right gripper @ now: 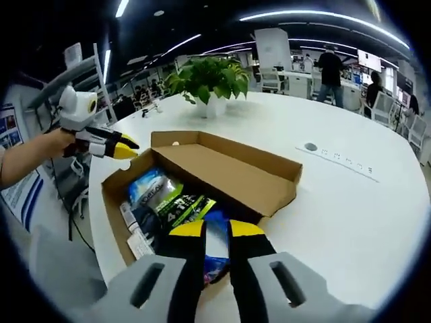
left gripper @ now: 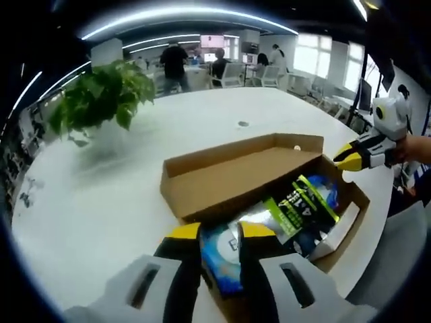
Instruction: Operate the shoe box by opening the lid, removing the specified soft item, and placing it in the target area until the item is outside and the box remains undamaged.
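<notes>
An open cardboard shoe box [left gripper: 202, 165] [right gripper: 202, 138] lies on the white table, its lid folded flat beside the tray. Inside are a blue packet [left gripper: 222, 259] [right gripper: 151, 185], a green-and-black packet [left gripper: 306, 198] [right gripper: 185, 205] and a second blue packet [left gripper: 326, 192] [right gripper: 215, 245]. My left gripper [left gripper: 220, 232] [right gripper: 128, 151] hovers at one corner of the box, jaws a narrow gap apart with nothing in them. My right gripper [right gripper: 217, 229] [left gripper: 343, 160] hangs at the opposite corner, also narrowly apart and empty.
A potted green plant [left gripper: 101, 97] [right gripper: 209, 77] stands on the round table [left gripper: 101, 202] [right gripper: 350, 215] beyond the box. A round socket cover [left gripper: 243, 124] [right gripper: 310, 146] is set in the tabletop. People and chairs are far behind. The table edge runs close to the box.
</notes>
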Available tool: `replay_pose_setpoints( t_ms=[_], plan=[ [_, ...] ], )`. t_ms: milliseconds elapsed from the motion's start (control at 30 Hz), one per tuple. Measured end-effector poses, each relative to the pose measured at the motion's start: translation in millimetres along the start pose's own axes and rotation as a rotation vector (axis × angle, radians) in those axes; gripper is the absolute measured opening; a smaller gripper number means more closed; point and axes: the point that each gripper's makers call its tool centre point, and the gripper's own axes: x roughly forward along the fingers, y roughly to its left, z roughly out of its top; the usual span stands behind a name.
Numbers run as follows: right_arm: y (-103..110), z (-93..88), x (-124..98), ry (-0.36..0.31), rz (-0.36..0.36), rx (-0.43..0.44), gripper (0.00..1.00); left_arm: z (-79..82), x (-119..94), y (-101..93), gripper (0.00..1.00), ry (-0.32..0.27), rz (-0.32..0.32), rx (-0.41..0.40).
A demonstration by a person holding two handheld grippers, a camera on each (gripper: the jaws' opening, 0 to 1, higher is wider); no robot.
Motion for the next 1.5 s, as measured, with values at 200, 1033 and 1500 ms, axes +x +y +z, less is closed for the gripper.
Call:
replay_pose_setpoints(
  t_ms=[200,1033,1500],
  plan=[
    [11.2,-8.7,11.3,0.044,0.035,0.007,0.16,-8.4,2.6,-8.6,0.21,0.020,-0.017,0.012],
    [25.4,-28.7,52.6,0.174,0.069,0.081,0.21,-34.0,-2.1,-29.8,0.27,0.072,-0.072,0.031],
    [32.2,-29.3,61.1,0.203,0.089,0.116,0.12,-42.0,6.5,-31.4,0.26,0.103,-0.081,0.040]
  ],
)
